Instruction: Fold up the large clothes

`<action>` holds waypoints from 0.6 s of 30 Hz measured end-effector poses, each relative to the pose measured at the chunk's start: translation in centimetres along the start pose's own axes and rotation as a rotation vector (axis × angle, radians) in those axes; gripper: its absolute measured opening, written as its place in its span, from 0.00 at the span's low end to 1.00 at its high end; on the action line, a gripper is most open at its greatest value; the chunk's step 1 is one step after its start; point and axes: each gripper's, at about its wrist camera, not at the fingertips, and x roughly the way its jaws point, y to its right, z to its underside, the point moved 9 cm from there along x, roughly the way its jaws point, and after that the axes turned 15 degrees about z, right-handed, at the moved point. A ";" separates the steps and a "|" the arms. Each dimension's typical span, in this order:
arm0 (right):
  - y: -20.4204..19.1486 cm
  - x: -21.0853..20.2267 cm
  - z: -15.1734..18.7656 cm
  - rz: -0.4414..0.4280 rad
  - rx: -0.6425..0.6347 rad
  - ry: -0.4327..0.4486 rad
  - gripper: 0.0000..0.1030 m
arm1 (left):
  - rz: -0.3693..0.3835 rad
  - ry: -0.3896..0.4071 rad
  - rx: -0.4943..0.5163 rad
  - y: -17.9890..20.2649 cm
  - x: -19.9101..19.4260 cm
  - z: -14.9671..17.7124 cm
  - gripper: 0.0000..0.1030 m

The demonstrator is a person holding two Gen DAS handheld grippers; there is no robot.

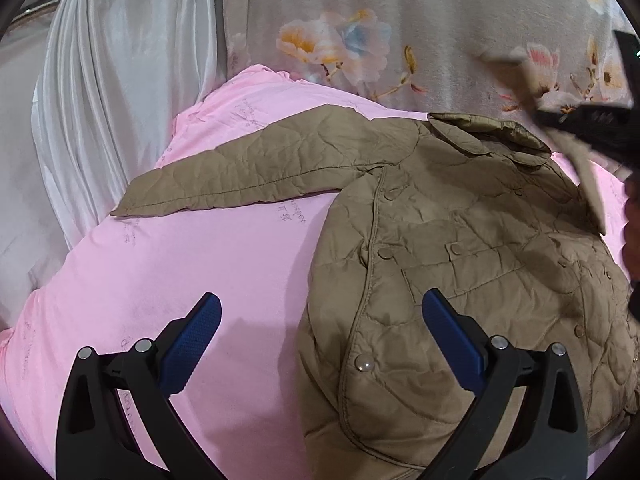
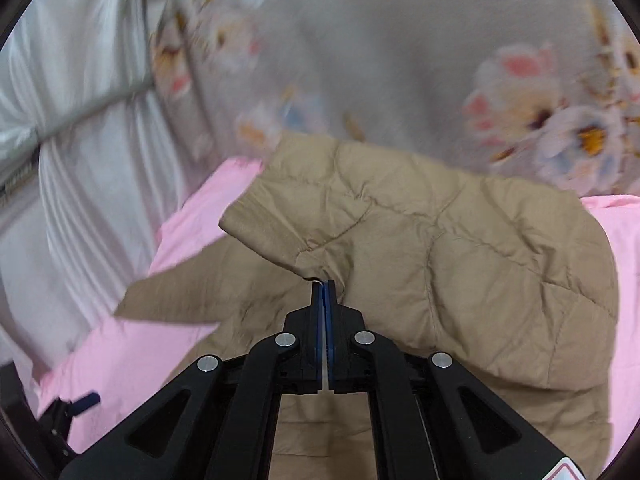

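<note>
One sleeve (image 1: 240, 176) of the jacket (image 1: 460, 272) lies stretched flat toward the left edge of the pink sheet (image 1: 168, 280), not yet folded, while the body rests face up on the right half, snaps done up and collar toward the far edge. The left gripper (image 1: 320, 340) hovers near the hem with its jaws spread wide and nothing between them. Off to the right, the right gripper (image 2: 323, 284) has its jaws pressed together on a pinch of the other sleeve (image 2: 400, 248), which hangs lifted above the jacket's body, its cuff pointing left; in the left view that gripper is only a dark blur at the right edge. By my reckoning the fold is barely begun: one sleeve is on its way inward, the left one waits, and the body has yet to be doubled over. The sheet covers a soft, slightly rumpled bed. Beyond its far left corner hang pale satin curtains (image 1: 120, 80), and along the far edge a grey floral cloth (image 1: 440, 32) drapes down.
</note>
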 end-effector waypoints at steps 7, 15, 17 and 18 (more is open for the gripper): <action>1.2 -1.3 1.6 0.007 0.067 0.055 0.49 | 0.181 -0.029 -0.044 2.1 1.8 -3.0 0.95; 19.6 -2.0 7.1 0.238 0.422 -0.027 0.54 | 0.359 -0.100 -0.070 7.9 9.7 -8.3 0.95; 22.8 -1.4 8.9 0.258 0.525 -0.071 0.54 | 0.359 -0.142 -0.083 8.6 12.3 -8.5 0.95; 24.4 -0.8 10.1 0.256 0.579 -0.115 0.54 | 0.357 -0.164 -0.096 8.9 13.6 -8.4 0.95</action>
